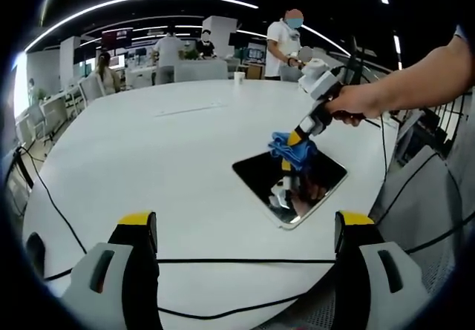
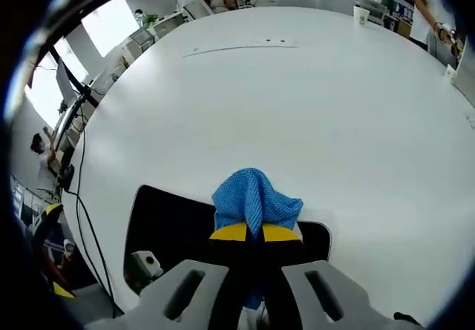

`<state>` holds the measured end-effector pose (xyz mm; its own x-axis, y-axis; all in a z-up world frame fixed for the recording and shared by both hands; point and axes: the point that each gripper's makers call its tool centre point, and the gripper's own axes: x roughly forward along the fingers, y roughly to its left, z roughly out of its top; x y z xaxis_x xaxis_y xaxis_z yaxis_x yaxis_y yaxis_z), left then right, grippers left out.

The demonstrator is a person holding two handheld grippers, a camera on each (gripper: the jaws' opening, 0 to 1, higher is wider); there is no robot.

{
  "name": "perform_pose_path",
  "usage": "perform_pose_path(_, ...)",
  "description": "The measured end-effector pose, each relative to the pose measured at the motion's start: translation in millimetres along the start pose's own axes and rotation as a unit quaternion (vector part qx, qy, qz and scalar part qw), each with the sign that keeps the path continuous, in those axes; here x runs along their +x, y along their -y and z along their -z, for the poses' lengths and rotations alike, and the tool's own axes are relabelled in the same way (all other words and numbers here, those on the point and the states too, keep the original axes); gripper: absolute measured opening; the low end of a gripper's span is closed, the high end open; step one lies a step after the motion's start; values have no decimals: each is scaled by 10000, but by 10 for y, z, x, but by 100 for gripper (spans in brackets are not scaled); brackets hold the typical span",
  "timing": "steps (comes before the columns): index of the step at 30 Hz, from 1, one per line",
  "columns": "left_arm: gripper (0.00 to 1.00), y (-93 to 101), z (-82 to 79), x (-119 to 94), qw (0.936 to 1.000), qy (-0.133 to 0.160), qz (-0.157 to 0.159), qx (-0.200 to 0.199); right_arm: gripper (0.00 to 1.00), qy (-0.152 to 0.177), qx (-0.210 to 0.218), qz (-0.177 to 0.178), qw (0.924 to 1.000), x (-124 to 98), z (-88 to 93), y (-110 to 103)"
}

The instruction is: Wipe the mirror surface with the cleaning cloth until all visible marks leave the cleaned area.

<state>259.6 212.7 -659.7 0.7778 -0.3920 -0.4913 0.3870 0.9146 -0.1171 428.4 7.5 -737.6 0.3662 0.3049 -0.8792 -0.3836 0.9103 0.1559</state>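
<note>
Pinching the blue cleaning cloth (image 2: 256, 200) between closed jaws, the right gripper (image 2: 254, 232) is pressed onto the dark mirror (image 1: 263, 173), which lies flat on the white table (image 2: 297, 100) near its edge. The left gripper (image 1: 245, 226) is held wide open, empty, well back from the mirror. Risks, as judged: mirror could be shoved toward the edge w/ nothing steadying it; cloth is bunched, so yellow tips may touch glass & smear. No brand or legible writing can be made out.

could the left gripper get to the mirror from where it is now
Probably yes: the left gripper is open over bare table, but the right gripper and its cloth occupy the mirror's far part.
</note>
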Motion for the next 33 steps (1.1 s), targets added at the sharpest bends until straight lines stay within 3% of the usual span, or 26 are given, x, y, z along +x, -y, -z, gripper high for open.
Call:
perform_pose_path(15,99,-12,-26,-18,9999,45,-85,-46,0,75,53,41,9999,-28,51,-2)
perform_pose_path(33,99,8,-114,-34,9998,111,-31,130,0,79,333,87,9994,-156,326,-15)
